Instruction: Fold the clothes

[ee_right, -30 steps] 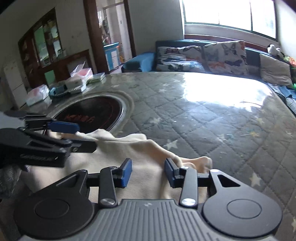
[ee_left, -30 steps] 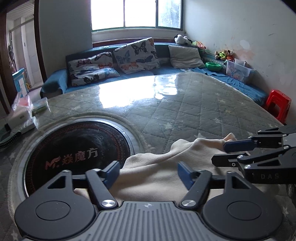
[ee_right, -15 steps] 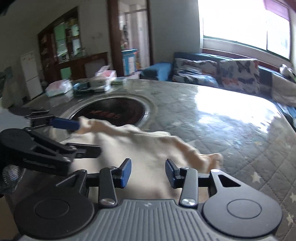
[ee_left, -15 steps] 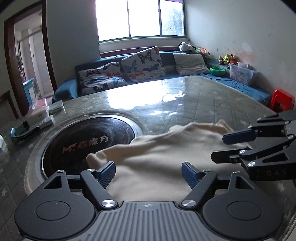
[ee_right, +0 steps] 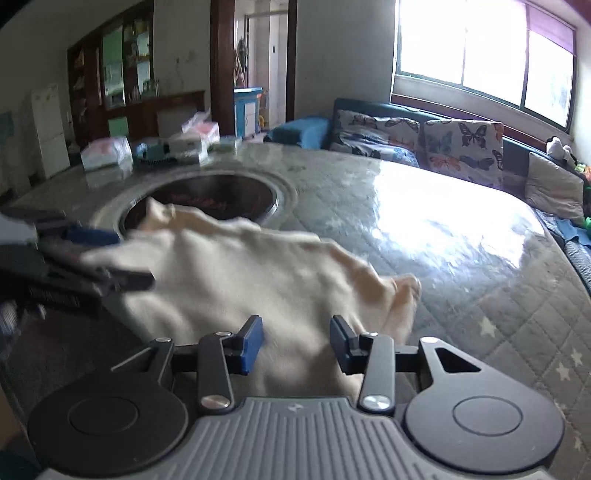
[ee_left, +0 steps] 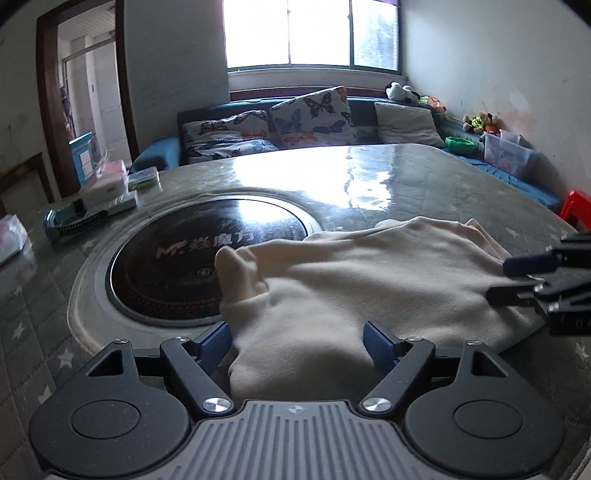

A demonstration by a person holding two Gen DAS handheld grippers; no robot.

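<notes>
A cream garment (ee_left: pixel 369 280) lies spread across the lower middle of the left wrist view, on a round table (ee_left: pixel 424 177) covered with a quilted, star-patterned cloth under a glossy surface; the garment's left edge rises in a soft peak over a dark circular inset (ee_left: pixel 177 258) in the table's centre; the inset carries red and white lettering.

The left gripper (ee_left: pixel 297 341) fills the bottom of that view; its blue-padded jaws stand wide apart, with the near edge of the garment lying between them and nothing clamped; the right gripper (ee_left: pixel 524 277) enters from the right edge, beside the garment's right side, its blue pad and black finger separated.

In the right wrist view the right gripper (ee_right: pixel 297 345) sits at the bottom; its jaws are parted, with cloth between them but not pinched; the garment (ee_right: pixel 236 273) stretches toward the middle left, motion-blurred; the left gripper (ee_right: pixel 92 254) shows at the left edge, also blurred.

Butterfly-print cushions (ee_left: pixel 306 118) line a blue sofa (ee_left: pixel 155 158) under a bright window (ee_left: pixel 310 33) at the top; boxes (ee_left: pixel 107 188) sit at the table's left.
</notes>
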